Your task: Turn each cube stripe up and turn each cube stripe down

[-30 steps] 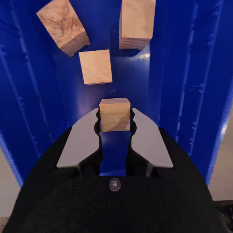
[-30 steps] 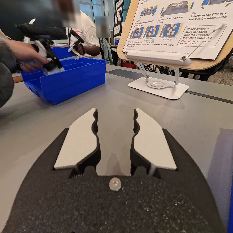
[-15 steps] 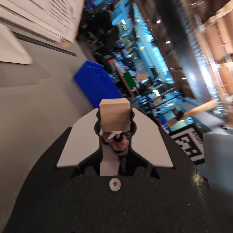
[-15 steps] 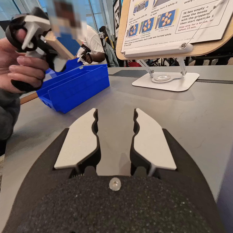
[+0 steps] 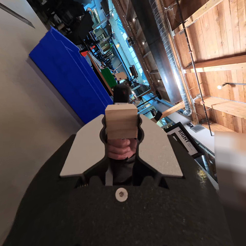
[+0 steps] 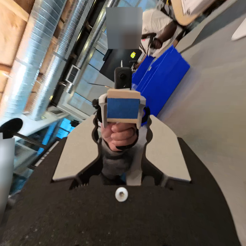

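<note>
My left gripper (image 5: 121, 119) is shut on a wooden cube (image 5: 121, 123) and holds it in the air, rolled sideways. In the left wrist view the cube shows only plain wood faces. In the right wrist view the same cube (image 6: 122, 107) faces me with its blue stripe, clamped between the left gripper's fingers (image 6: 103, 113). My right gripper (image 6: 122, 119) is open and empty, pointed straight at the cube, which sits just ahead of its fingertips. The two grippers face each other nose to nose. A hand (image 6: 119, 135) holds the left gripper.
A blue bin (image 5: 69, 79) stands on the grey table (image 5: 20, 106) behind the right gripper. Another blue bin (image 6: 159, 82) is on the table (image 6: 213, 93) behind the left gripper. A person in a white shirt (image 6: 157, 24) is farther back.
My left gripper lifted the cube out of the blue bin and rolled sideways to face the right gripper. My right gripper rose off the table, rolled and swung toward the cube, still open.
</note>
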A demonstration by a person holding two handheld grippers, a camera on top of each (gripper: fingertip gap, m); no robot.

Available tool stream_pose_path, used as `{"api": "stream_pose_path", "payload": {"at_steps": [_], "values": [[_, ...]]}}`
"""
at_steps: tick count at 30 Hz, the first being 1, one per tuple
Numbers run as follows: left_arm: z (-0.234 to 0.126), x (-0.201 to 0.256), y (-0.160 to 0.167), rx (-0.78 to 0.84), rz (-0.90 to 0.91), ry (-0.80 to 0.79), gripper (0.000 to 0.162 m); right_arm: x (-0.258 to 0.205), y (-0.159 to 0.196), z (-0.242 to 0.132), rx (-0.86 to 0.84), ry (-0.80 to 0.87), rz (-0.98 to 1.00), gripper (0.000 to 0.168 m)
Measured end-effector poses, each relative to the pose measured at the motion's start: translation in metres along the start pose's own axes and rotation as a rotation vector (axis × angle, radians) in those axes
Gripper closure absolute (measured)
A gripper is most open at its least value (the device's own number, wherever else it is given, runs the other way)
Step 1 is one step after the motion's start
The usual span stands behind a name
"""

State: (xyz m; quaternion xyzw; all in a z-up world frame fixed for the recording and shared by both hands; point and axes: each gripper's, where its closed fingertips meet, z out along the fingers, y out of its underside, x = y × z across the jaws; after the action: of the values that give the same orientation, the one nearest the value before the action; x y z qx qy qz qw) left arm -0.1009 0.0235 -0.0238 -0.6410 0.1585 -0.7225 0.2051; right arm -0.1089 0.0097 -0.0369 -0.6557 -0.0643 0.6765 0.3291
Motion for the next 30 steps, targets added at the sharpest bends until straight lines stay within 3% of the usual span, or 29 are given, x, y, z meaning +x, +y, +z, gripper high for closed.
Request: {"api": "stream_pose_path", "payload": {"at_steps": [6, 10, 16, 18, 22, 27, 30], "values": [[0.005, -0.006, 0.009, -0.04, -0.005, -0.038, 0.119, 0.004, -0.006, -0.001, 0.015, -0.032, 0.09, 0.106], [0.009, -0.009, 0.013, -0.046, -0.038, -0.026, 0.118, 0.006, -0.001, -0.001, -0.042, -0.047, 0.106, 0.123], [0.006, -0.008, 0.012, -0.059, -0.073, -0.02, 0.118, 0.007, 0.0, 0.001, -0.017, -0.068, 0.124, 0.123], [0.0, 0.001, 0.006, -0.048, -0.062, -0.005, 0.101, 0.006, 0.002, 0.002, -0.022, -0.07, 0.127, 0.123], [-0.027, -0.006, 0.019, -0.103, 0.112, -0.198, 0.084, 0.004, 0.0, -0.001, -0.015, -0.072, 0.122, 0.123], [-0.091, -0.051, 0.05, -0.068, 0.484, -0.717, 0.09, 0.01, -0.012, -0.012, 0.02, -0.004, 0.062, 0.123], [-0.107, -0.057, 0.064, -0.066, 0.533, -0.832, 0.092, 0.013, -0.018, -0.021, 0.037, 0.043, 0.021, 0.123]]}}
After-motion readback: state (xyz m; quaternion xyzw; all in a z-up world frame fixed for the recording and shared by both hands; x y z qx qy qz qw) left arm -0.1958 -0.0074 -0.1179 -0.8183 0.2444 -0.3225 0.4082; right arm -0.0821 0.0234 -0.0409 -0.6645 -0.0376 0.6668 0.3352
